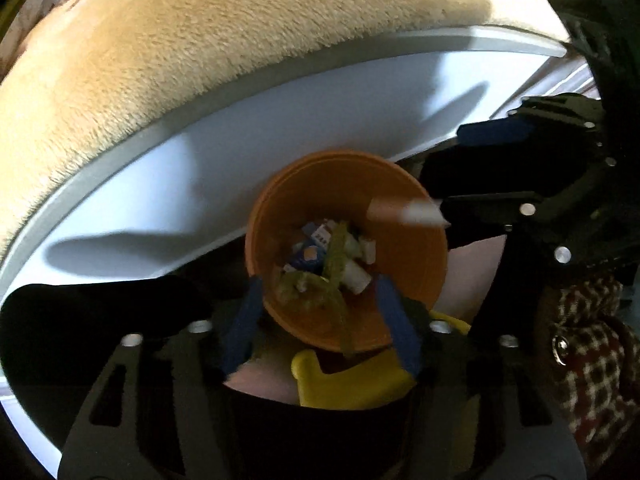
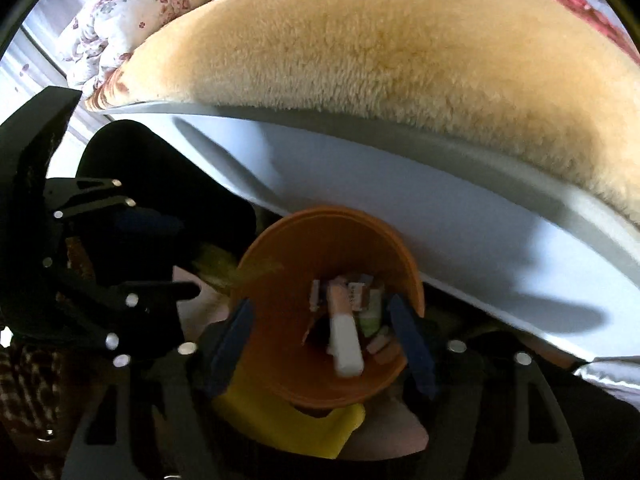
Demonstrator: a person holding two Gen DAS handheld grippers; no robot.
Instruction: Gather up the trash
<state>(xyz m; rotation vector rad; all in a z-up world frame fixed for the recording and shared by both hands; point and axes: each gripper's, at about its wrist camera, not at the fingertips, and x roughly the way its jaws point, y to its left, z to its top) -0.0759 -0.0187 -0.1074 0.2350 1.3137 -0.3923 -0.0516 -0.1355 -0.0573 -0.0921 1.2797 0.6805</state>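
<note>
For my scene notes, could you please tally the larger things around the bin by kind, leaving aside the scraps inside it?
Orange bin: 1
Yellow plastic piece: 1
Fluffy tan blanket: 1
Flowered quilt: 1
Grippers, the left gripper and the right gripper, both open: 2
Total: 6

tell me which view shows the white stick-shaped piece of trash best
The right wrist view: the white piece lies large inside the orange bin. The left wrist view shows a blurred white streak over the bin's rim, likely the same piece.
</note>
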